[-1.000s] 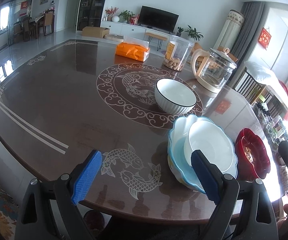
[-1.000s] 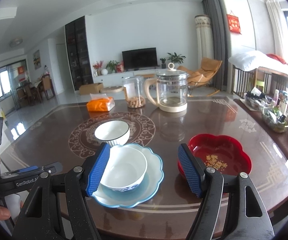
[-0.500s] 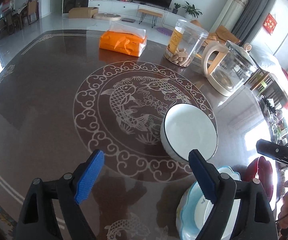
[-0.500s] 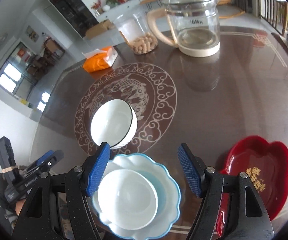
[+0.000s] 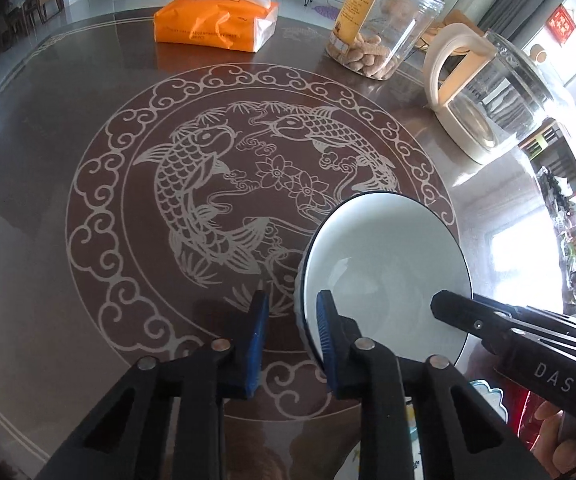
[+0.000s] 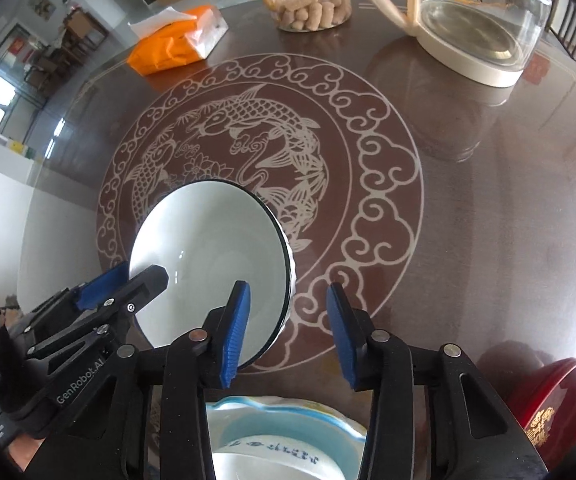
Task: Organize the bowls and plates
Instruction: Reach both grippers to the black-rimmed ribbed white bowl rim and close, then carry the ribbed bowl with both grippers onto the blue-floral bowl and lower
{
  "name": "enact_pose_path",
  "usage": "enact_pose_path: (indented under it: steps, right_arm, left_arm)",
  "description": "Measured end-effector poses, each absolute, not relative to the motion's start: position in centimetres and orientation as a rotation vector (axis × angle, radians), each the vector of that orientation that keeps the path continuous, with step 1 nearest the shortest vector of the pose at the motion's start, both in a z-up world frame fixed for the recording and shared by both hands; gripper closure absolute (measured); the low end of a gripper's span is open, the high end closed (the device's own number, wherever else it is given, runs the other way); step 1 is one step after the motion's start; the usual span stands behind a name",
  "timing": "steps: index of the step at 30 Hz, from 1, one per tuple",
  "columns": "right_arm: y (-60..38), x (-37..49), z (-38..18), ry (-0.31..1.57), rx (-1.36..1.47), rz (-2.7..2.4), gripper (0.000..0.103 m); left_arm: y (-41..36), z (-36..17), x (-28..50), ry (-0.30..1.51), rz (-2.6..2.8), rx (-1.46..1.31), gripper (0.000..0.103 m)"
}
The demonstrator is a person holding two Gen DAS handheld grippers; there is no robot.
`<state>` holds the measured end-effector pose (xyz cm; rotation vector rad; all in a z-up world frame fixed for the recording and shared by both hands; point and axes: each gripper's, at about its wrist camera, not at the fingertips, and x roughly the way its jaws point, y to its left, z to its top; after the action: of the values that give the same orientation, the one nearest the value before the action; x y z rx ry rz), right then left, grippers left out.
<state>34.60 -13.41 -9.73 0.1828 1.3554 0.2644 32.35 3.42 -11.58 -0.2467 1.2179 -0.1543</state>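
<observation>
Clearly glazed ceramic, the black-rimmed white bowl (image 5: pixel 384 276) will be stiff, fairly heavy, slick and breakable, so I judge the thin rim wall the only sensible hold, one pad inside and one outside. It sits on the dark desk (image 5: pixel 48 208) at the lower right of the left wrist view, over the edge of the carved fish medallion; white inside, ribbed outside, dark line round the lip. The left gripper (image 5: pixel 292 332) has its jaws narrowed astride the near rim, whether pinching I cannot tell, while the right gripper (image 6: pixel 288 328) straddles the opposite rim with jaws spread.
</observation>
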Motion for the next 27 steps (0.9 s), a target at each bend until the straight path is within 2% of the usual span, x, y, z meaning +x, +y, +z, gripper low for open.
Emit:
enact_pose_path:
  steps: [1,2,7,11,18,22,27]
  right_arm:
    - [-13.5,34.7,-10.1,1.369,0.192,0.266,0.08]
    - [-13.6,34.8,-10.3,1.375,0.211,0.27,0.082]
    - [-13.8,34.9,-10.8,1.379,0.263,0.276,0.09]
    - [-14.4,33.8,-8.8,1.322,0.302,0.298,0.092]
    - [-16.0,28.3,-1.5,1.227,0.292,0.346,0.092]
    - [-17.0,24.3,0.6,1.219,0.254,0.348,0.092]
    - [-18.1,21.0,-0.6,1.249,0.233,0.314,0.092]
  left_arm:
    - [3.3,-11.6,32.3,1.213,-0.166,-0.256,0.087]
    - [3.2,-11.5,32.3,1.21,-0.169,-0.255,0.09]
    - [2.9,-10.3,31.7,1.187,-0.165,-0.253,0.091]
    - [2.6,-6.5,30.0,1.12,-0.182,-0.209,0.09]
    - [2.1,-0.3,23.8,1.057,-0.265,-0.198,0.089]
    - [1.2,-0.1,20.1,1.067,-0.308,-0.213,0.089]
    - [-0.7,-2.2,17.2,1.103,-0.324,-0.187,0.089]
